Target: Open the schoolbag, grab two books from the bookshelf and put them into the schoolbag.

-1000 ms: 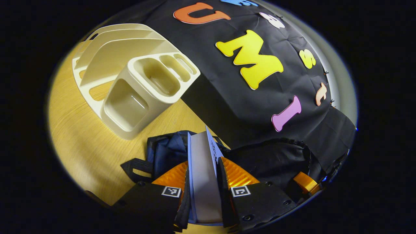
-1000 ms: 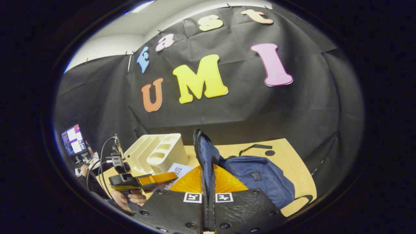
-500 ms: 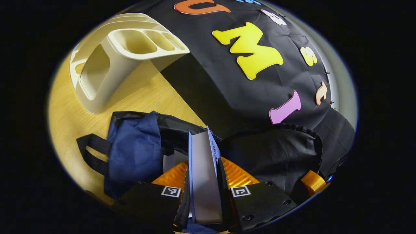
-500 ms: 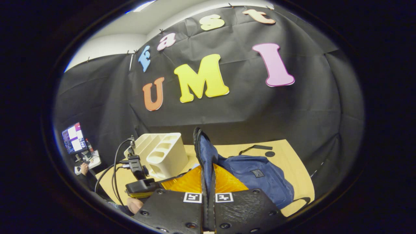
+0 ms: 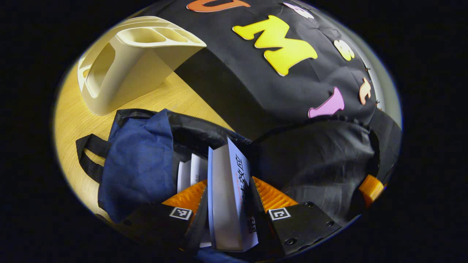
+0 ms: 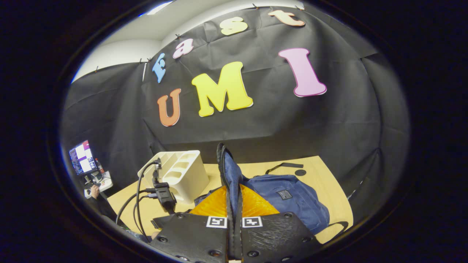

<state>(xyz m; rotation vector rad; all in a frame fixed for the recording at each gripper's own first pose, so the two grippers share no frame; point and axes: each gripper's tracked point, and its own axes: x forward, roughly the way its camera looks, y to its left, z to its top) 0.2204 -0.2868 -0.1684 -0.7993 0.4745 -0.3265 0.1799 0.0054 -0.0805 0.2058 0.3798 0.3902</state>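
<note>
Two books matter here: one (image 5: 188, 171) already stands inside the schoolbag (image 5: 140, 164), its pale page edges showing at lower centre of the left gripper view, and the second book (image 5: 226, 197) is pinched between the left gripper's (image 5: 225, 219) fingers, just right of it and at the bag's mouth.

Going left to right in that view, the cream bookshelf (image 5: 120, 62) of smooth moulded plastic, with rounded slots, sits at upper left on the pale wood-grain table (image 5: 73, 120). Below it is the bag's soft, creased blue cloth with a black strap, then the held book's flat white cover and blunt block of pages, then the bag's dark, limp lining (image 5: 321, 160) held up at right.

To finish this step well, I judge the book should go down parallel to the first one, spine-first, and be released only once it is well inside.

In the right gripper view, the right gripper (image 6: 234, 219) is pressed together on the bag's raised edge (image 6: 228, 168), keeping the mouth open at lower centre.
</note>
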